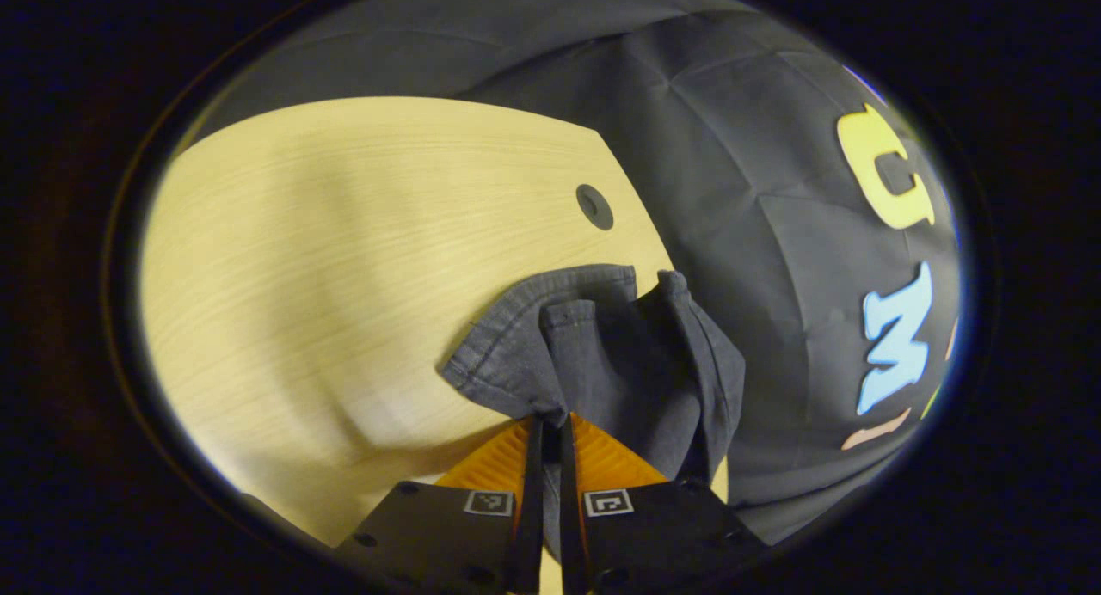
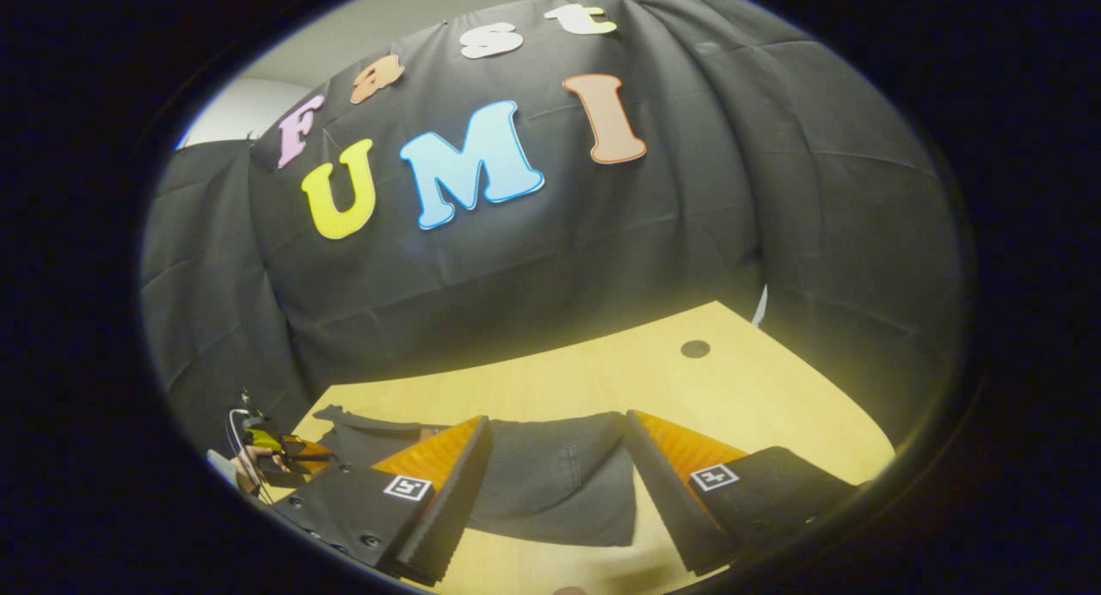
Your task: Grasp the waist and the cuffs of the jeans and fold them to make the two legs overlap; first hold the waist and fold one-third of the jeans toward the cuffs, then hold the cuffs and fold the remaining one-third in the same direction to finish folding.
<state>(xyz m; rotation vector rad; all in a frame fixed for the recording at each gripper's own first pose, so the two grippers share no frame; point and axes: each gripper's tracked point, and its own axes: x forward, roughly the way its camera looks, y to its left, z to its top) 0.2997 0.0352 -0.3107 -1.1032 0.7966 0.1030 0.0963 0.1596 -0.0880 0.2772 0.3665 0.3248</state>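
Observation:
The dark jeans (image 1: 602, 354) bunch up in front of my left gripper (image 1: 550, 420), which is shut on a stitched edge of them and holds it above the table; I cannot tell if that edge is waist or cuff. In the right gripper view the jeans (image 2: 550, 483) lie flat on the wooden table (image 2: 602, 371). My right gripper (image 2: 557, 420) hovers open over their near end, one finger to each side and neither touching the cloth. Far left in that view, a hand holds the left gripper (image 2: 279, 453) at the other end of the jeans.
The light wooden table (image 1: 344, 234) has a round dark cable hole (image 1: 594, 206), seen again at the back right as the cable hole (image 2: 695, 349). Black cloth walls close in behind the table's far edge and right side.

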